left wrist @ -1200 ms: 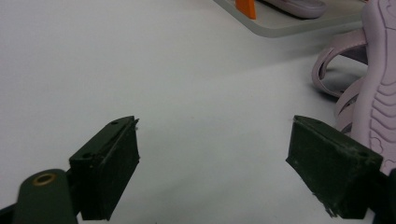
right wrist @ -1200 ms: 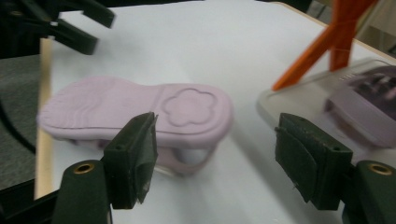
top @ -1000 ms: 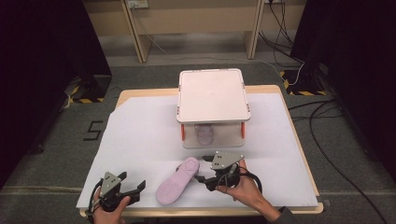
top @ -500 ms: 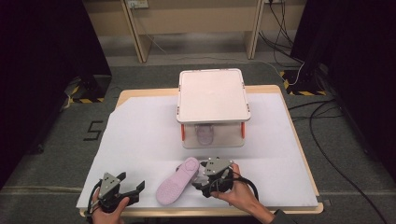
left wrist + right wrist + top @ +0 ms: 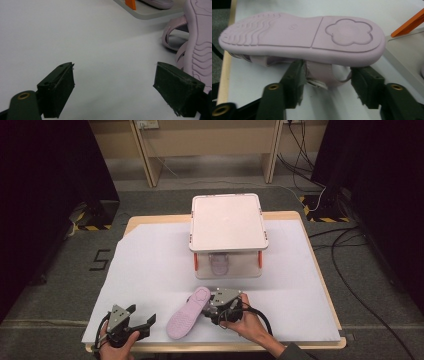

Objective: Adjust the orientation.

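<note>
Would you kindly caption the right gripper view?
Open hand-held gripper straddling the strap of an upturned lilac sandal.

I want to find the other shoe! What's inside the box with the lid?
Through the box's clear front wall, a pink sandal shows inside. The lid covers the rest from above, so anything else stays hidden.

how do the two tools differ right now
The right tool is up against the pink sandal, its jaws either side of the strap; the left tool sits apart from it, near the table's front edge. The right jaws bracket something; the left jaws gape over bare white sheet. Both are hand-held, black and open.
</note>
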{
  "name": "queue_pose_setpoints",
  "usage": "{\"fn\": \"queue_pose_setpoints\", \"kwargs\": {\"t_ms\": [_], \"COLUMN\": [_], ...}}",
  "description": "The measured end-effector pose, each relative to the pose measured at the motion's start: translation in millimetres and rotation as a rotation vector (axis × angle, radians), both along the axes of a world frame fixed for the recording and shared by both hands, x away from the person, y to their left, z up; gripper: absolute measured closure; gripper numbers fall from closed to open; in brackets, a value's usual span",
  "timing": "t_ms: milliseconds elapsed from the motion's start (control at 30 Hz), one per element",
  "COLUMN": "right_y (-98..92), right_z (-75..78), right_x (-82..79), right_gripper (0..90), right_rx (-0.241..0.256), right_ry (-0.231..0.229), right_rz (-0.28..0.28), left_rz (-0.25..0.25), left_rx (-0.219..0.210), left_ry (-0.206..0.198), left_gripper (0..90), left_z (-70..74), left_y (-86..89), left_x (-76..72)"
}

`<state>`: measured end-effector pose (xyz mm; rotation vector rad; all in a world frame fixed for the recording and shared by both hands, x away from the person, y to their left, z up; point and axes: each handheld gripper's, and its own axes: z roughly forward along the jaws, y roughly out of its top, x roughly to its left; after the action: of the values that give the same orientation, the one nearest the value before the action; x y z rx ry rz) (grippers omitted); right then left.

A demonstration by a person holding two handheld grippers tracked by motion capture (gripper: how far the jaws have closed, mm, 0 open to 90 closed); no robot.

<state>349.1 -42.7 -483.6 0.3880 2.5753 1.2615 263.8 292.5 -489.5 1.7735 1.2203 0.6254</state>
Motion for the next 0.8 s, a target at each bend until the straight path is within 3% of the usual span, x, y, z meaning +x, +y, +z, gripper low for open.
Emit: {"fn": "queue_pose_setpoints", "kwargs": {"t_ms": [100, 133, 433, 467, 567, 600, 633, 700, 733, 767, 800], "right_y": [2.2, 3.9, 4.2, 3.4, 2.4, -1.7, -3.1, -3.5, -4.0, -4.0, -4.0], "right_z": [0.3, 1.5, 5.6, 6.5, 10.1, 13.5, 14.1, 13.8, 13.3, 13.3, 13.3], "right_x": [-0.8, -3.4, -11.6, -14.6, -18.0, -16.4, -14.3, -13.4, -10.3, -10.3, -9.5], "right_gripper": [47.8, 50.4, 57.7, 66.8, 71.8, 87.9, 89.1, 88.8, 79.8, 79.8, 77.2], "right_rx": [-0.008, -0.020, -0.099, -0.130, -0.146, -0.120, -0.111, -0.123, -0.088, -0.088, -0.075], "right_ry": [-0.032, -0.065, -0.130, -0.161, -0.159, -0.167, -0.163, -0.170, -0.116, -0.116, -0.088], "right_rz": [0.002, 0.005, 0.024, 0.038, 0.047, 0.067, 0.080, 0.084, 0.063, 0.063, 0.058], "left_rz": [0.000, -0.001, 0.004, 0.002, 0.004, 0.005, 0.005, 0.000, 0.000, 0.000, 0.001], "left_rx": [-0.001, -0.001, -0.006, -0.007, -0.007, -0.008, -0.008, 0.000, -0.001, 0.001, -0.003], "left_ry": [-0.002, 0.000, -0.007, -0.004, -0.007, -0.006, -0.006, 0.001, 0.000, -0.001, -0.006], "left_gripper": [15.8, 15.8, 15.8, 15.8, 15.8, 15.8, 15.8, 15.8, 15.8, 15.8, 15.8], "left_z": [0.3, 0.1, 0.7, 0.6, 0.7, 0.6, 0.6, 0.2, 0.5, 0.8, 0.6], "left_y": [-0.2, -0.2, 0.6, 0.5, 0.7, 0.7, 0.7, 0.3, -0.1, 0.0, -0.1], "left_x": [0.1, -0.1, -0.3, -0.5, -0.4, -0.1, -0.1, -0.2, -0.3, -0.3, -0.1]}}
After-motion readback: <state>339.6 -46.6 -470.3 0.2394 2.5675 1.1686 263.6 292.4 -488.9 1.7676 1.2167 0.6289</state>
